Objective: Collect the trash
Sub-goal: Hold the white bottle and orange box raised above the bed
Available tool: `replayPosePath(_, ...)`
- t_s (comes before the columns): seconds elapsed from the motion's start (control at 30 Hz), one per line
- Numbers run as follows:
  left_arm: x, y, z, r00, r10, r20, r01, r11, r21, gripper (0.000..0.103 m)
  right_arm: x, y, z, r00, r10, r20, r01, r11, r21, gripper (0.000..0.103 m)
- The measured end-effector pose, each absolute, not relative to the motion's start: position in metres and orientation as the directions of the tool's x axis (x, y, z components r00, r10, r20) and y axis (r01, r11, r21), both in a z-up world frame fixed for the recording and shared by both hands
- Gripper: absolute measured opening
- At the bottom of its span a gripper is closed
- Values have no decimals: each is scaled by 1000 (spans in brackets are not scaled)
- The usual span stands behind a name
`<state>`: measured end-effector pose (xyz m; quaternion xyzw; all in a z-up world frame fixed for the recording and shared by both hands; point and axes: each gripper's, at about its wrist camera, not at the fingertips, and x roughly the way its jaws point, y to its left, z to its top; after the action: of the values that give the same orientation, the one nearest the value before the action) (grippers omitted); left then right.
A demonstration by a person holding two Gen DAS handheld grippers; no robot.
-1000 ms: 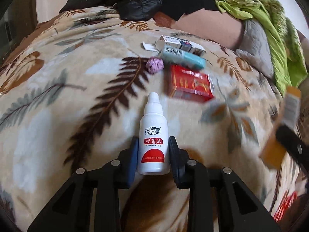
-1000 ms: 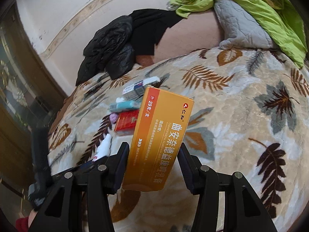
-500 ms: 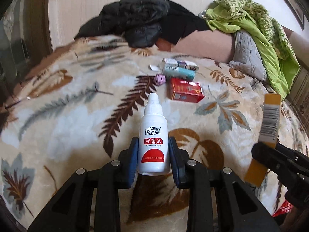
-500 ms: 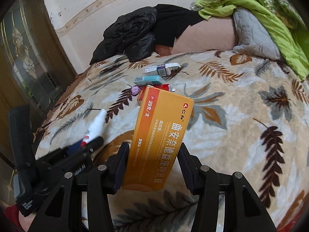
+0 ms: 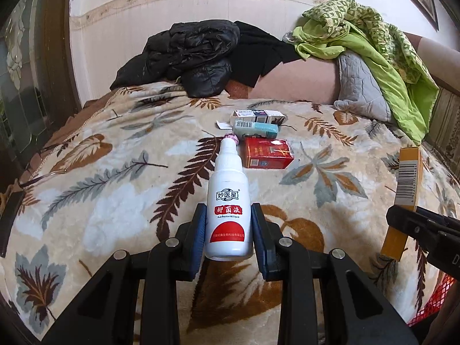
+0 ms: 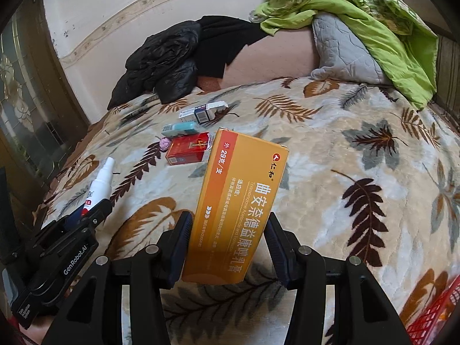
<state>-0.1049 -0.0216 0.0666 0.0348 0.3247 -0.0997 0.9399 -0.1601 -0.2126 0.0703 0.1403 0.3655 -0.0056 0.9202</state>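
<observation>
Now our left gripper (image 5: 229, 240) pinches a smooth white plastic bottle (image 5: 229, 201), our right gripper (image 6: 228, 247) a glossy orange cardboard box (image 6: 235, 210), both raised higher than before above the fluffy leaf-patterned blanket (image 5: 115, 201).

A cream blanket (image 5: 120, 201) is showing brown and grey leaves; the bottle (image 5: 228, 201) is showing white with red, the box (image 6: 238, 210) orange-yellow, the bedding (image 6: 373, 23) green.

Between the left gripper (image 5: 229, 235) fingers: a bottle (image 5: 228, 207). Beyond the fingertips, on the blanket (image 5: 115, 201): a flat packet (image 5: 267, 156), behind it two small boxes (image 5: 257, 122). Between the right gripper (image 6: 228, 244) fingers: a carton (image 6: 238, 204).
</observation>
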Motion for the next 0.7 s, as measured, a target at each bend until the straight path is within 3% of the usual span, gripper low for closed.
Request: replayPosePath(0.7,-110,-28,70,791,-153,-593,227,973,51,29,-158,-206,71,736,114,-667,88,961,261,55)
